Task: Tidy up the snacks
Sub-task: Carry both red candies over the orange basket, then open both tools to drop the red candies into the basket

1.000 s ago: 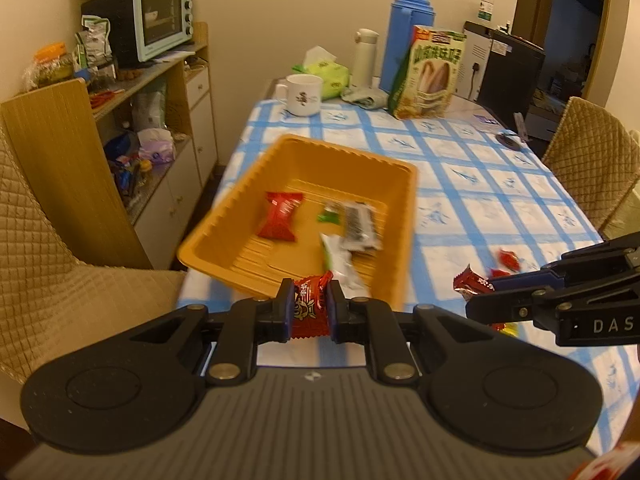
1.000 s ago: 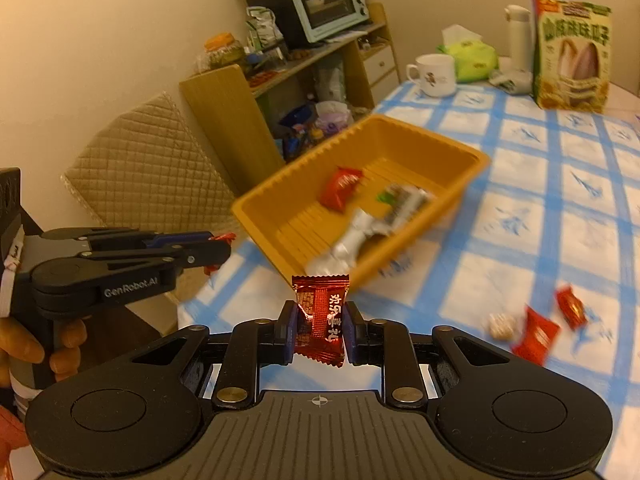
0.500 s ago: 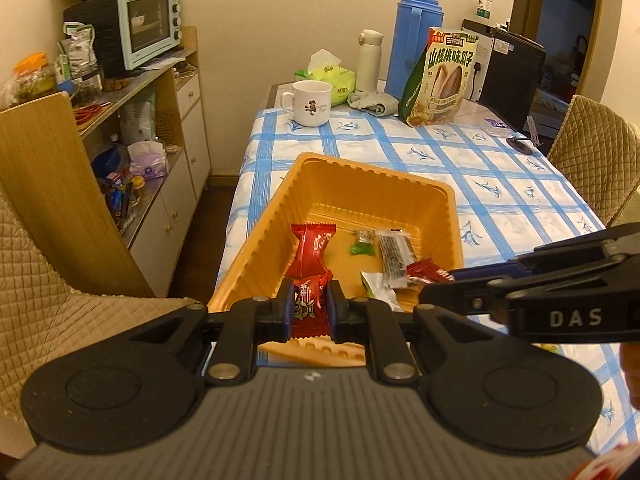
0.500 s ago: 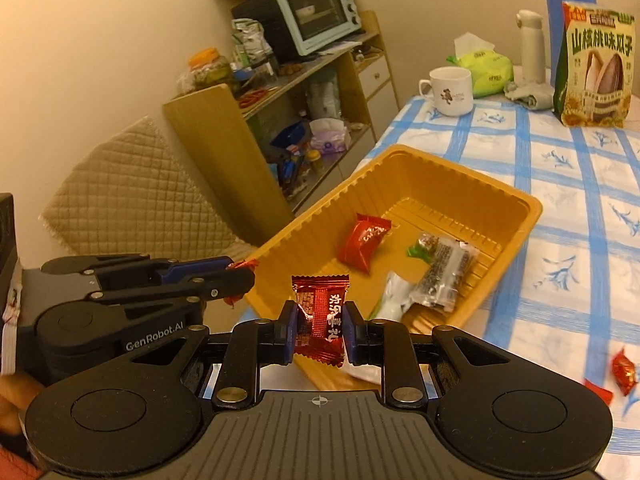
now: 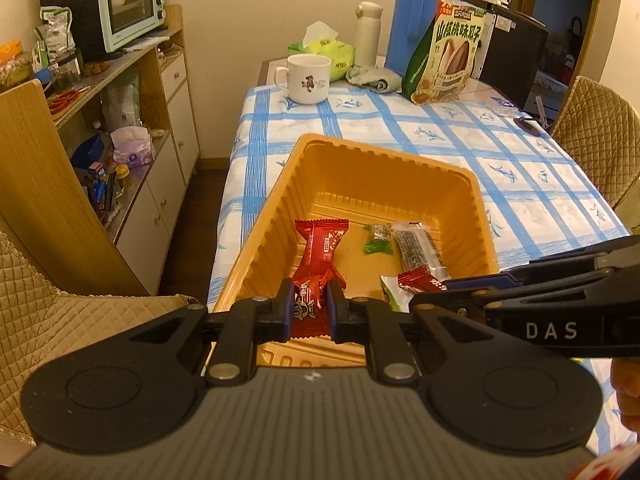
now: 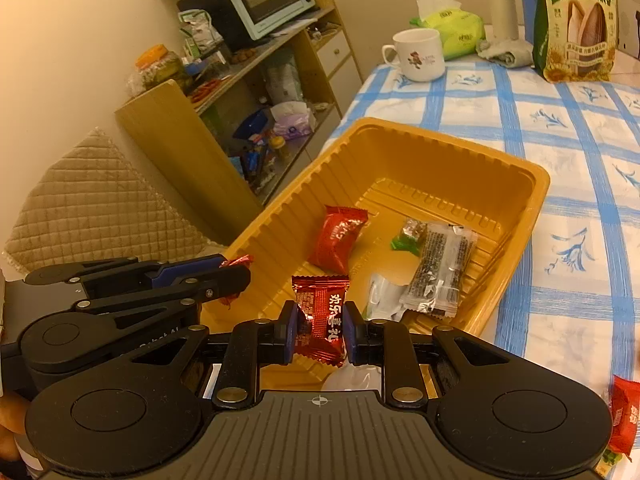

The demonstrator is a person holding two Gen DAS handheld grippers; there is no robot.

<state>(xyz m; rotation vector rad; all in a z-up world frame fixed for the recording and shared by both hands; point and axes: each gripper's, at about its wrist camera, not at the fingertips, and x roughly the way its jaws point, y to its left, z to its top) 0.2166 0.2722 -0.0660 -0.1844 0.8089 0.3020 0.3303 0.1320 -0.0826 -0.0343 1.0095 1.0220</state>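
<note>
Candy [image 5: 308,312] pinched between left fingers [image 5: 285,310], above tray [image 5: 260,256]

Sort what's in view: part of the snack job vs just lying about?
Job: orange plastic tray; red candy in left gripper; red candy in right gripper; wrapped snacks in tray.
Lying about: white mug; blue thermos; green sunflower-seed bag; mint toaster oven.

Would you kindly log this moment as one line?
left gripper: shut on red candy | right gripper: shut on red candy | both over yellow tray
</note>
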